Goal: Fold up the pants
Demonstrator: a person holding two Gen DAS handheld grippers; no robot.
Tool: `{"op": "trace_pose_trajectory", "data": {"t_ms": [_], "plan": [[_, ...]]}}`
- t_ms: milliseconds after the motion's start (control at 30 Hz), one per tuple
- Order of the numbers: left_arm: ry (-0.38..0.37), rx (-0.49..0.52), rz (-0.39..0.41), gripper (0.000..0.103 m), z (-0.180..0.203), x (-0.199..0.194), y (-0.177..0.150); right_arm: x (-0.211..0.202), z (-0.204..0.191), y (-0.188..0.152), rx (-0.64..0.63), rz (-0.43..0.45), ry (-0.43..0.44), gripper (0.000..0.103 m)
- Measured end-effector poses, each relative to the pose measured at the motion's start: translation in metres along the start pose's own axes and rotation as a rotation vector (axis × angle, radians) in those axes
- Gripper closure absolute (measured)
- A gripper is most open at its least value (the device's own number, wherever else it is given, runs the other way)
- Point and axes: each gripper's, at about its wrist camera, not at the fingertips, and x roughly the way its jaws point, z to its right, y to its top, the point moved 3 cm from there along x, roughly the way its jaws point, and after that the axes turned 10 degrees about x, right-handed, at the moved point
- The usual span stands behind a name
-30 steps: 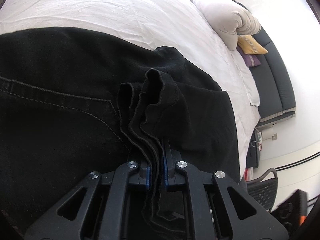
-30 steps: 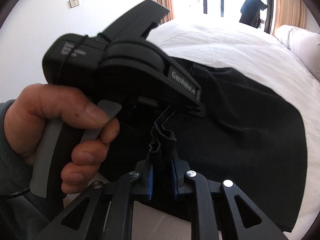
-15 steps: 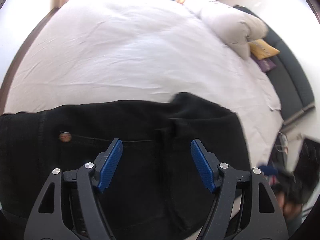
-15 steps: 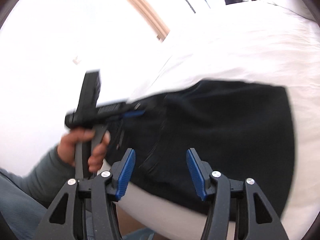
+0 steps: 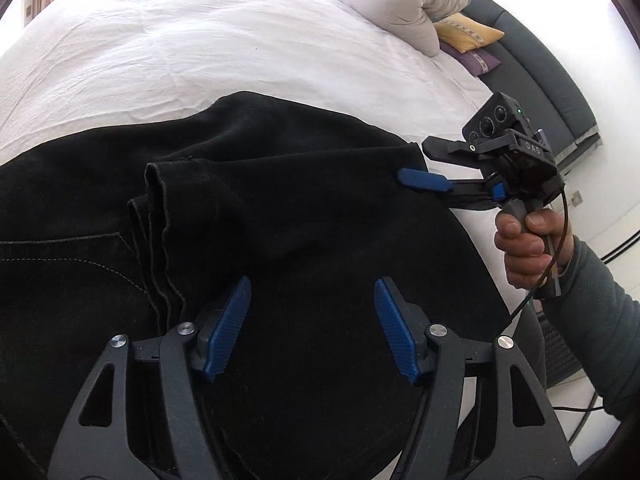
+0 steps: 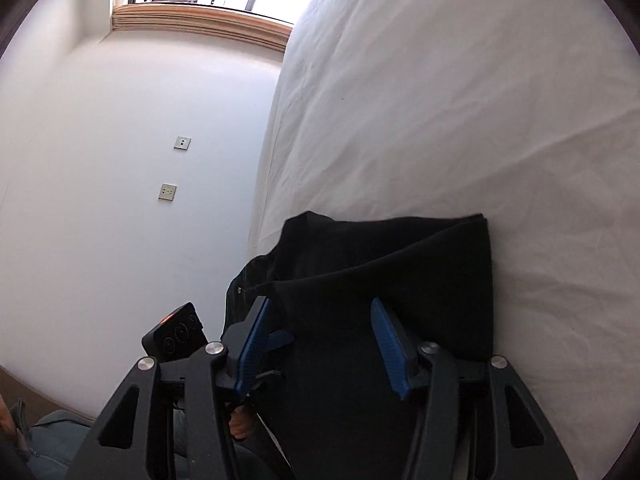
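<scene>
Black pants (image 5: 304, 208) lie folded on the white bed (image 5: 240, 40), their stacked hems (image 5: 156, 216) left of the fold's middle. My left gripper (image 5: 312, 332) hovers over the fold, jaws closing, with only flat cloth below the gap and nothing pinched. In the right wrist view my right gripper (image 6: 322, 344) is rolled on its side at the fold's right edge. Its jaws are closing too, the pants (image 6: 380, 264) fill the gap, and the pads do not press. In the left wrist view one of its blue fingers (image 5: 424, 181) rests at that edge.
A rolled white duvet (image 5: 400, 4) and a yellow cushion (image 5: 468, 34) lie at the bed's head, by a dark headboard (image 5: 552, 92). A hand (image 5: 524, 248) in a grey sleeve holds the right gripper. A white wall with sockets (image 6: 167, 191) runs along the bed's far side.
Both grippers let go of the bunched hems and opened. The left drew back above the fold. The right swung away to the fold's right edge and rolled onto its side.
</scene>
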Motion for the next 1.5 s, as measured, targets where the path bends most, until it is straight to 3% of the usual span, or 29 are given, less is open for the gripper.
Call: {"op": "trace_pose_trajectory", "data": {"t_ms": [67, 267, 467, 533, 633, 700, 733, 800, 867, 933, 1000, 1067, 1200, 1300, 1367, 1433, 1467, 1500], "plan": [[-0.009, -0.012, 0.017, 0.04, -0.001, 0.0, -0.003, -0.006, 0.002, -0.016, 0.016, 0.002, 0.032, 0.052], [-0.029, -0.038, 0.043, 0.04, -0.01, -0.006, -0.015, -0.01, 0.014, -0.111, 0.057, -0.089, 0.0, 0.051], [-0.042, -0.064, 0.074, 0.04, -0.019, -0.014, -0.025, -0.035, 0.013, -0.158, 0.11, -0.102, -0.068, 0.051], [-0.032, -0.055, 0.074, 0.04, -0.019, -0.019, -0.028, -0.042, -0.003, -0.157, 0.072, -0.071, -0.088, 0.051], [-0.028, -0.051, 0.073, 0.04, -0.016, -0.026, -0.033, -0.05, -0.028, -0.146, 0.017, -0.002, 0.022, 0.045], [-0.03, -0.057, 0.072, 0.04, -0.014, -0.031, -0.038, -0.036, -0.018, -0.138, 0.039, -0.008, -0.06, 0.027], [-0.033, -0.062, 0.073, 0.04, -0.012, -0.034, -0.042, -0.024, -0.003, -0.135, 0.058, -0.042, -0.148, 0.027], [-0.03, -0.072, 0.081, 0.039, -0.006, -0.048, -0.048, -0.02, 0.004, -0.131, 0.051, -0.042, -0.206, 0.054], [-0.006, -0.093, 0.119, 0.039, -0.006, -0.075, -0.062, -0.03, -0.013, -0.126, 0.076, -0.037, -0.199, 0.05], [0.013, -0.132, 0.188, 0.034, -0.016, -0.114, -0.088, -0.036, -0.049, -0.124, -0.016, -0.004, -0.091, 0.046], [0.07, -0.207, 0.262, 0.027, -0.036, -0.155, -0.119, -0.028, -0.081, -0.12, -0.066, 0.015, 0.004, 0.024], [0.129, -0.313, 0.323, 0.026, -0.061, -0.189, -0.149, 0.0, -0.105, -0.113, -0.117, -0.023, 0.056, 0.022], [0.212, -0.539, 0.428, 0.026, -0.104, -0.234, -0.204, 0.077, -0.129, -0.1, -0.153, -0.14, 0.074, 0.022], [0.232, -0.636, 0.426, 0.026, -0.121, -0.238, -0.222, 0.126, -0.132, -0.085, -0.131, -0.199, 0.076, 0.022], [0.194, -0.676, 0.418, 0.026, -0.128, -0.234, -0.23, 0.154, -0.129, -0.079, -0.129, -0.231, 0.044, 0.022], [0.19, -0.702, 0.394, 0.026, -0.134, -0.226, -0.233, 0.172, -0.104, -0.07, -0.093, -0.24, -0.062, 0.022], [0.183, -0.731, 0.382, 0.026, -0.138, -0.222, -0.236, 0.178, -0.091, -0.065, -0.056, -0.234, -0.092, 0.034], [0.177, -0.776, 0.374, 0.026, -0.145, -0.218, -0.24, 0.179, -0.081, -0.062, -0.024, -0.212, -0.089, 0.058]]}}
